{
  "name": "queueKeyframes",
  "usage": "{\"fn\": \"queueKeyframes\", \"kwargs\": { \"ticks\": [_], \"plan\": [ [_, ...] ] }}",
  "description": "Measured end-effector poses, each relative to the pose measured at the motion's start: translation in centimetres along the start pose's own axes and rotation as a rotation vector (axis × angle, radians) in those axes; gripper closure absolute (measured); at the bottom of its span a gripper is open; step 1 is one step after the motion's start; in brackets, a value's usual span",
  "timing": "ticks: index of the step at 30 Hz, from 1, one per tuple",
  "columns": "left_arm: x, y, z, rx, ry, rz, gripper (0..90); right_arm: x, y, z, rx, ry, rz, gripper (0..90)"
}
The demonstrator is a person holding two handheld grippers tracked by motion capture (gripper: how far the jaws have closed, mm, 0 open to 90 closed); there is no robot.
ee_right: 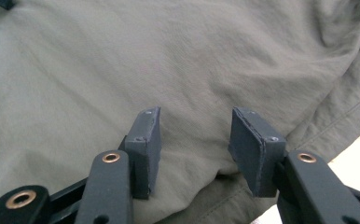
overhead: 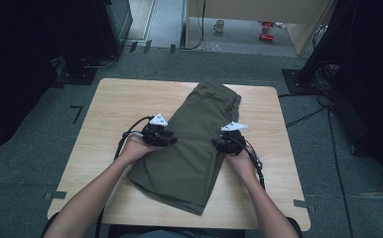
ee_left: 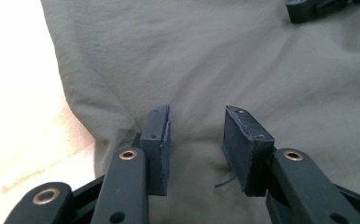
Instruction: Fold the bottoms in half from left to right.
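On the counter (overhead: 120, 99) the folded olive trousers (overhead: 194, 144) lie lengthwise down the middle, waistband at the far end. Your left gripper (overhead: 165, 139) sits at the left edge, right gripper (overhead: 220, 145) at the right edge, about mid-length. Both have jaws apart, pads resting on cloth with nothing pinched between them. Fabric looks soft, light, limp and a bit slick, so it'll sag and slide between layers. You'd best bite the stacked side edges, all layers at once, near the seam, not the flat middle
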State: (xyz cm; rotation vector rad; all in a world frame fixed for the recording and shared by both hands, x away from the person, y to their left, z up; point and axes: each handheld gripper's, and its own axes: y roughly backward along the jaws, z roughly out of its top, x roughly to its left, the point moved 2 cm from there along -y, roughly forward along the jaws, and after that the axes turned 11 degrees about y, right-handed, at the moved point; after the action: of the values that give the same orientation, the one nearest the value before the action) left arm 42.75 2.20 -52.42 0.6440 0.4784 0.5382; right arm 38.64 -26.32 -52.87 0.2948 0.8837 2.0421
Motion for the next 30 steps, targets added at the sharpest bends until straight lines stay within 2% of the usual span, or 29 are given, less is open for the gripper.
{"fn": "queueKeyframes", "kwargs": {
  "ticks": [3,10,17,25,30],
  "plan": [
    [-0.2,0.0,-0.5,-0.029,0.002,0.011,59.8,0.0,-0.1,0.0,-0.002,-0.001,0.001,52.9],
    [-1.1,0.4,-1.2,-0.032,0.024,0.029,59.5,-0.2,-0.4,0.0,-0.023,-0.002,0.003,52.9],
    [-2.2,1.3,-2.3,-0.021,0.032,0.036,59.6,0.1,-0.7,0.2,-0.045,0.001,0.005,51.6],
    [-3.1,2.4,-3.4,-0.002,0.078,0.033,59.9,0.7,-1.2,0.4,-0.069,0.02,0.027,48.3],
    [-3.7,2.8,-3.8,0.008,0.107,0.032,55.1,1.3,-1.4,0.8,-0.067,0.037,0.041,43.1]
  ]
}}
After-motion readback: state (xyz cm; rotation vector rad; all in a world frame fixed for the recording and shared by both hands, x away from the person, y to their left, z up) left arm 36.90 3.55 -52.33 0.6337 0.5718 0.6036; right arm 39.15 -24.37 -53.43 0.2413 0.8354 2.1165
